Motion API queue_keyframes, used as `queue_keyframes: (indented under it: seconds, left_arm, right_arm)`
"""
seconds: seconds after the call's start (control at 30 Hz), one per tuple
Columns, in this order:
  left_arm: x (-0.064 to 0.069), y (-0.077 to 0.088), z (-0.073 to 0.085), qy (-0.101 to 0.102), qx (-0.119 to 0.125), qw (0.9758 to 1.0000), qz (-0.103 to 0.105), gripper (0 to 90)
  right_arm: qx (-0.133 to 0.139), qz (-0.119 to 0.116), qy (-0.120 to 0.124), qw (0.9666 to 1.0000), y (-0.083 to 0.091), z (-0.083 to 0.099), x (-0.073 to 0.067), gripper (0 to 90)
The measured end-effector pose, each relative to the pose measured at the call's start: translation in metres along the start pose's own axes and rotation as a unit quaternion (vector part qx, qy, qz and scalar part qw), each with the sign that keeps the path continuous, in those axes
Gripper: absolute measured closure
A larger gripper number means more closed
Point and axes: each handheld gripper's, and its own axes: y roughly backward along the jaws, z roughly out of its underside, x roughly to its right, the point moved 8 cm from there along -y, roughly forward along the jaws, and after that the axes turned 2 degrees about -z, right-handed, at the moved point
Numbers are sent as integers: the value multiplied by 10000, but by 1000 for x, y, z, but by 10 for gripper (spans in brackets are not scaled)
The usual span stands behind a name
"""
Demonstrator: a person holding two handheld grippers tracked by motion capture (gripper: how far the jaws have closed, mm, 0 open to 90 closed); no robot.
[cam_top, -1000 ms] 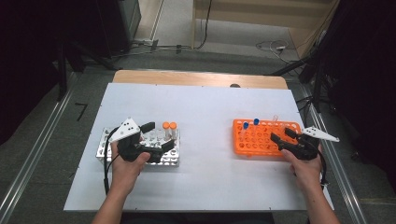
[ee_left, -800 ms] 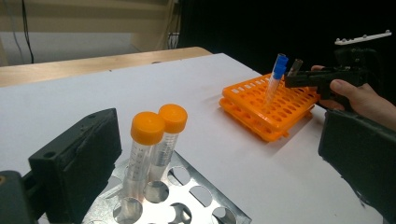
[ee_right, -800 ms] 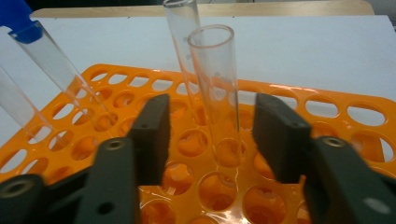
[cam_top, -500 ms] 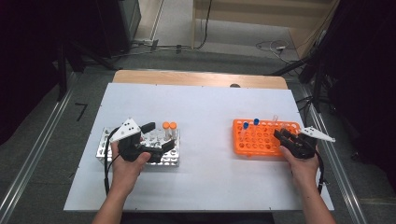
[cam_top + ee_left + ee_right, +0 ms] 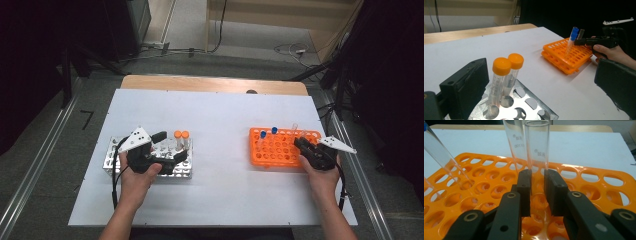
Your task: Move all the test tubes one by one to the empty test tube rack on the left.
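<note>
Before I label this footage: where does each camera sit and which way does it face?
High view: above the person's side, looking forward and down on the white table; both forearms show.
Left gripper view: on the left gripper, facing two orange-capped tubes in a metal rack.
Right gripper view: on the right gripper, shut on a clear glass tube.
All share the orange plastic rack.

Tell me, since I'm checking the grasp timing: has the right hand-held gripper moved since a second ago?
Yes, slightly: the right hand-held gripper crept left over the orange rack, its jaws just closing on a clear tube.
</note>
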Motion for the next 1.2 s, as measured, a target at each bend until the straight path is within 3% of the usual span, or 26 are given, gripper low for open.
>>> queue_keyframes:
  seconds: [0.17,0.43,0.63,0.93,1.2]
  left_arm:
    - [1,-1,0,-26,-18,10000,15,0]
    - [3,0,-1,-20,0,10000,48,2]
    - [5,0,-2,-45,0,10000,66,3]
    - [11,-1,-2,-84,-26,9998,156,5]
    - [15,-1,-3,-121,-13,9997,198,5]
  right_arm:
    - [60,-48,-48,10000,1,-1,2,741]
    - [421,-90,14,9991,16,-16,1,741]
    - [532,-276,137,9981,31,-26,-9,742]
    - [386,-972,357,9939,42,-28,-44,742]
    - [277,-1633,582,9845,45,-29,-84,742]
